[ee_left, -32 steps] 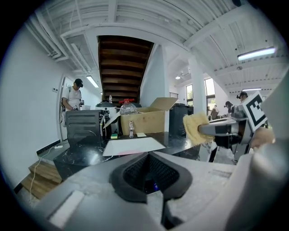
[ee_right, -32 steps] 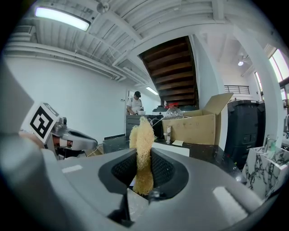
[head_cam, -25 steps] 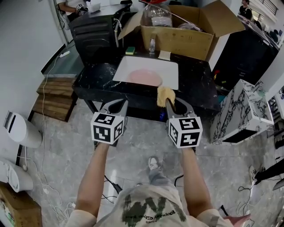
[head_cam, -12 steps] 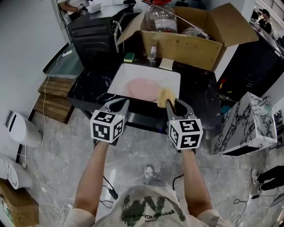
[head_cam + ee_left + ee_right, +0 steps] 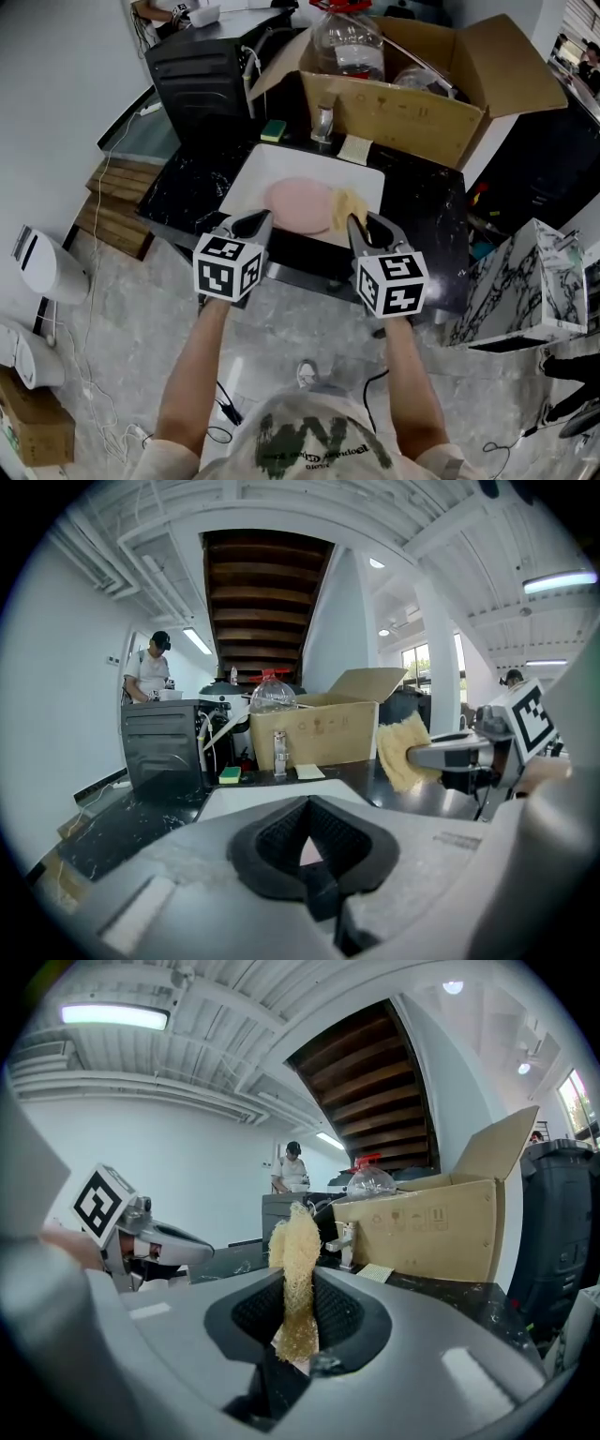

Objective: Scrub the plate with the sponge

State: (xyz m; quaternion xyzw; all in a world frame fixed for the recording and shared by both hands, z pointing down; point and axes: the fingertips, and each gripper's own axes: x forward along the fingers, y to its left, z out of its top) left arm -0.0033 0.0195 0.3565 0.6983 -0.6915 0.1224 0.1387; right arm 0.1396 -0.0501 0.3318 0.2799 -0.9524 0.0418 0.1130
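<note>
In the white sink (image 5: 246, 183) on the desk (image 5: 178, 192) the pink plate (image 5: 295, 204) lies flat, just ahead of both tongs. My right tongs (image 5: 361, 223) pinch the yellow sponge (image 5: 347, 204) by its lower end, near the plate's right edge. The left tongs (image 5: 253, 221) are closed, empty. Risk: the floppy sponge may fold, and the unheld plate may slide once I scrub

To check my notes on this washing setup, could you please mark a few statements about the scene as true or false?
The right claw grips a yellow fibrous sponge. True.
The round pink plate lies on the floor. False: it lies in the white rectangular sink.
A small green sponge block sits on the black marbled counter. True.
The brown cardboard box is closed. False: its flaps stand open.
</note>
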